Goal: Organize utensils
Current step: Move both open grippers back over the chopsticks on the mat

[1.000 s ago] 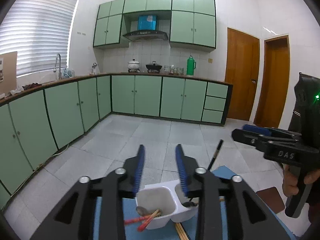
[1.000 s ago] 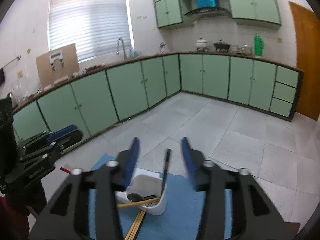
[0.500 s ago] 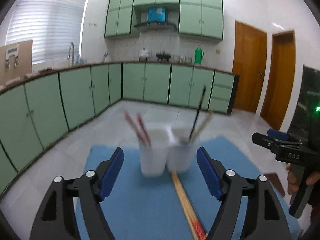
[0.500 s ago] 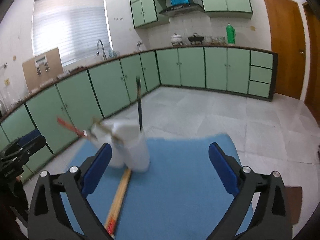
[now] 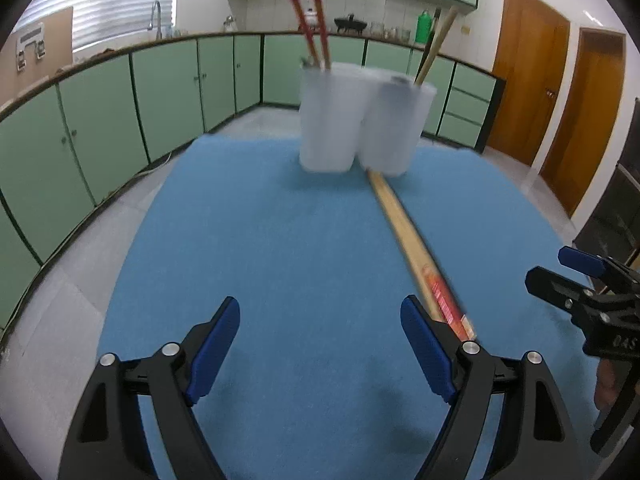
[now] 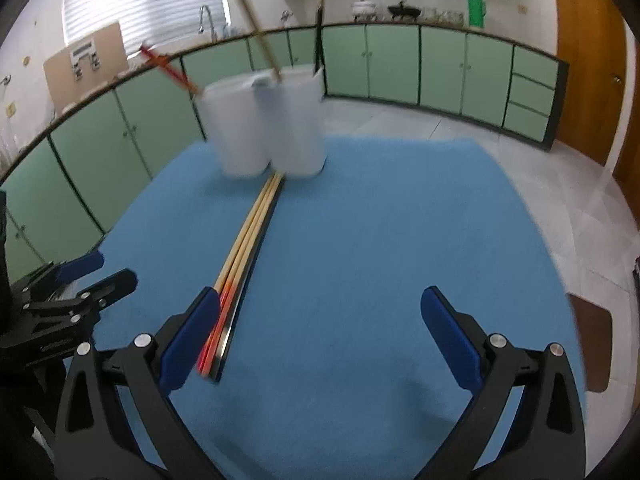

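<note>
Both grippers hovering over blue mat (image 5: 256, 240), nothing gripped.
L gripper (image 5: 320, 344) jaws opening, R gripper (image 6: 320, 336) spread wide; chopsticks (image 6: 244, 248) lying between them, touching the white holder (image 5: 360, 120).

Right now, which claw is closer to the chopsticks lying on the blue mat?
Too close to call. The loose chopsticks end beside the right claw's left finger and beside the left claw's right finger. Both are open, touching nothing.
</note>
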The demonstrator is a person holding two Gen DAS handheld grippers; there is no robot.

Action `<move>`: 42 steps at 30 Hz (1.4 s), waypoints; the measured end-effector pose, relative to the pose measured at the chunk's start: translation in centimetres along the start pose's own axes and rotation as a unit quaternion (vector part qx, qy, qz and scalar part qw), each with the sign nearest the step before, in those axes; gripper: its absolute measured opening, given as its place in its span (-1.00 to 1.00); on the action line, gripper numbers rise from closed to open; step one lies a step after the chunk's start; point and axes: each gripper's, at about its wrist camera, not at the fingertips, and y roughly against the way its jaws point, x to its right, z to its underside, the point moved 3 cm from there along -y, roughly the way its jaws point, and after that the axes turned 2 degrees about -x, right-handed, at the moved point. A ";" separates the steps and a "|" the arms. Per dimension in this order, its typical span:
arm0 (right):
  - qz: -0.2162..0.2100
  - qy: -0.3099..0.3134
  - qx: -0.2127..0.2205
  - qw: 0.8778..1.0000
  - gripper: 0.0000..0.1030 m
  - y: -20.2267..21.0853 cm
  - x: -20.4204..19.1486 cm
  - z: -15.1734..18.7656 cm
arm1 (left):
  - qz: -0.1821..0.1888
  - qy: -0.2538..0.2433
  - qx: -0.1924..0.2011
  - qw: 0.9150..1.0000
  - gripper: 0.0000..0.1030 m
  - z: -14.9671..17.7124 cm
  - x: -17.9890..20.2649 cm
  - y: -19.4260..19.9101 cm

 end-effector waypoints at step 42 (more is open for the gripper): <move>0.008 0.056 -0.059 0.997 -0.23 -1.3 -4.5 4.4 | -0.016 0.004 -0.040 0.999 0.57 2.0 -0.2 -0.7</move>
